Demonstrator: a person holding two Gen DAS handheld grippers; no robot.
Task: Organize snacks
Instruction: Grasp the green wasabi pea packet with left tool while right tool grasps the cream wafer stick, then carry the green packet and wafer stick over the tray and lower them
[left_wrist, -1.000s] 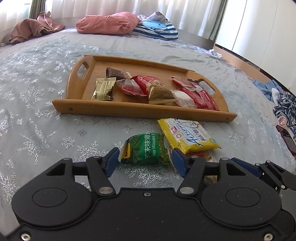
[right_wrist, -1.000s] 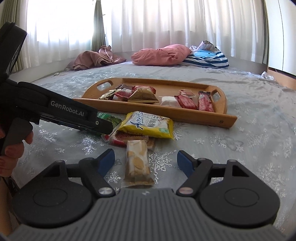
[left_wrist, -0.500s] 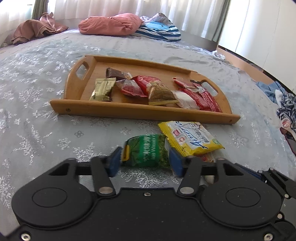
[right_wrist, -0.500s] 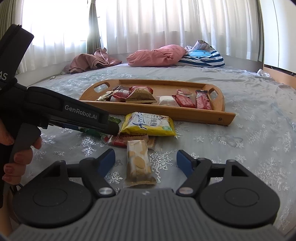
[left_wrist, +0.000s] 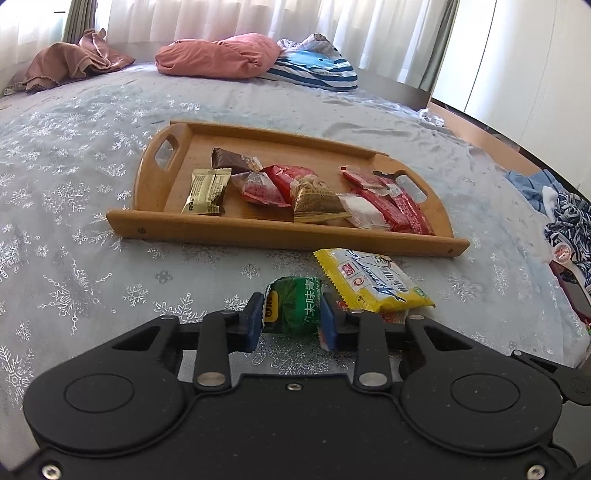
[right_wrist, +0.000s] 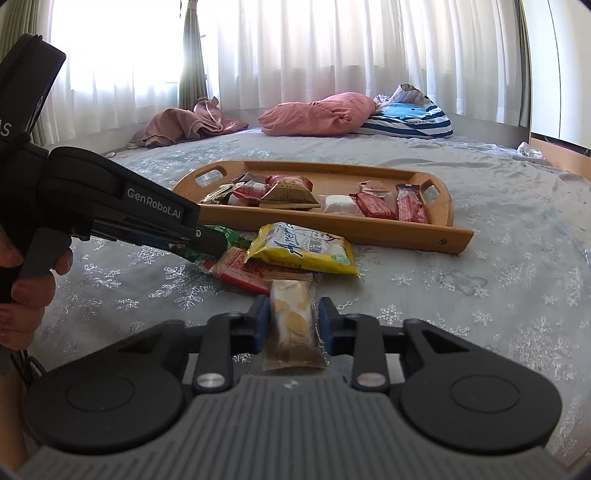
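Left gripper (left_wrist: 291, 319) closed on the green wasabi-pea packet (left_wrist: 293, 304), blue pads pressing both its sides after just drawing in; right gripper (right_wrist: 291, 325) likewise just drawn in and clamped on the clear biscuit packet (right_wrist: 293, 325). Both packets lying on the bedspread (left_wrist: 74, 258) just in front of the wooden tray (left_wrist: 280, 236), on its near side — neither visibly lifted yet.

Judged as the grasp step of two pickups at once: grips made, carry not begun. Next move probably a lift clear of the bedspread, then a reach over the tray's near rail and a release onto bare wood, at the left end past the gold packet (left_wrist: 207, 190) or along the back. Worth lifting high enough to clear that rail, and straight up, since the yellow packet (left_wrist: 371, 282) lies touching the green one and partly over a red packet (right_wrist: 240, 271) beside the biscuits.

Readable print: "GenRobot.AI" on the left gripper's side, seen from the right wrist; "Wasabi" in part, with Chinese characters, on the green packet; cursive starting "Ameri" on the yellow one — the rest too small to read.
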